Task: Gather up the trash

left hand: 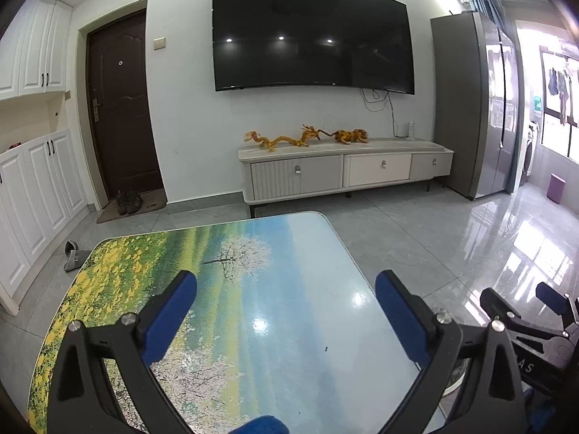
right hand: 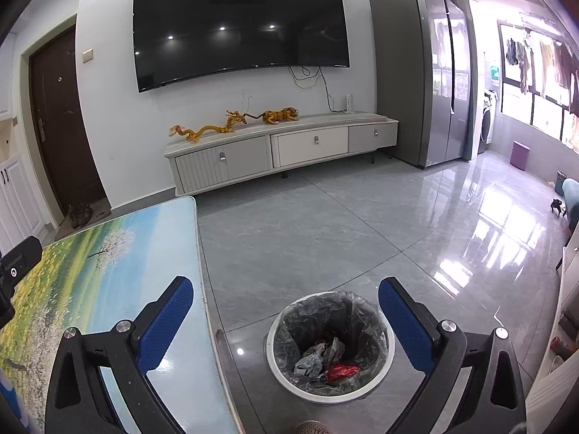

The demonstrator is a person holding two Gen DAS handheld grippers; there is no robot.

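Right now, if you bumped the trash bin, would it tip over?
Probably not easily: the trash bin looks wide and squat on the flat floor. It likely slides instead, since the tiles are glossy. It seems light, holding only a few wrappers.

White wall carries curved black TV [left hand: 313, 34]; pale drawer console [left hand: 345, 168] below. Dark brown door [left hand: 121, 108] left, grey fridge [left hand: 474, 105] right. Glossy grey floor tiles [right hand: 325, 224] mirror bright window [right hand: 535, 83].

Black tool [left hand: 286, 289] frames, blue textured pads [right hand: 170, 322], silver screws.
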